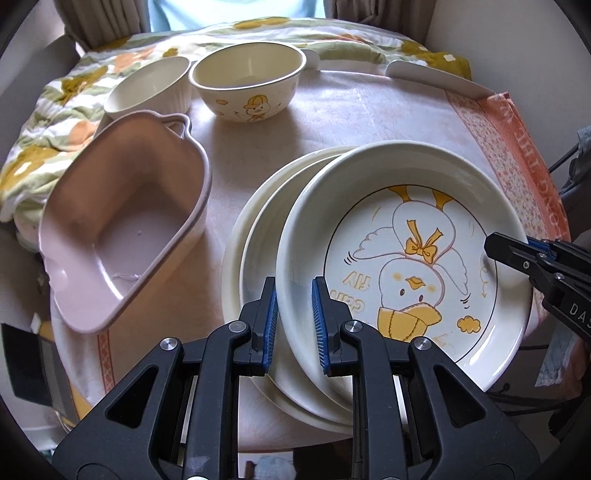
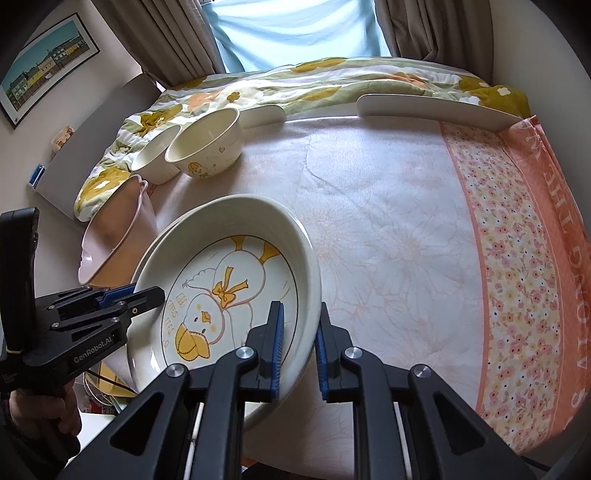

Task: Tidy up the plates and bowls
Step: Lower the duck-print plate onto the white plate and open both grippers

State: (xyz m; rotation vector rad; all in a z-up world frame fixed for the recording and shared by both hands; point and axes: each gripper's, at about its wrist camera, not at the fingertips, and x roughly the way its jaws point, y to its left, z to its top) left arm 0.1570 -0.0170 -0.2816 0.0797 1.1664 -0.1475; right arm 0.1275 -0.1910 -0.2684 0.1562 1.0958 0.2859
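Near the front edge of the counter [image 2: 388,192], which is draped in a pale floral cloth with an orange border, a duck plate [image 1: 406,266] sits on top of a stack of plain cream plates [image 1: 243,236]. Both tongs have hold of this top plate by its rim. From the left wrist view, the left tongs [image 1: 294,325] straddle the plate's near-left rim, one blue pad outside and one inside, set only a rim's width apart. Whether the pads press the rim there is hard to tell. From the right wrist view, the right tongs [image 2: 300,350] likewise bracket the plate's opposite rim, which fills the narrow gap between the blue pads, and the plate looks tipped, its right side raised off the cloth. To the left of the stack a pink tub [image 1: 122,229] with a loop handle leans tilted, its opening turned toward the plates. Farther back stand two bowls just beside each other: a cream bowl with a duck print [image 1: 248,79] and a plain ribbed bowl [image 1: 149,90] to its left. Behind the counter lies a flowered quilt [image 2: 303,81], with curtains [image 2: 173,33] and a bright window beyond; a framed picture [image 2: 46,62] hangs on the left wall.
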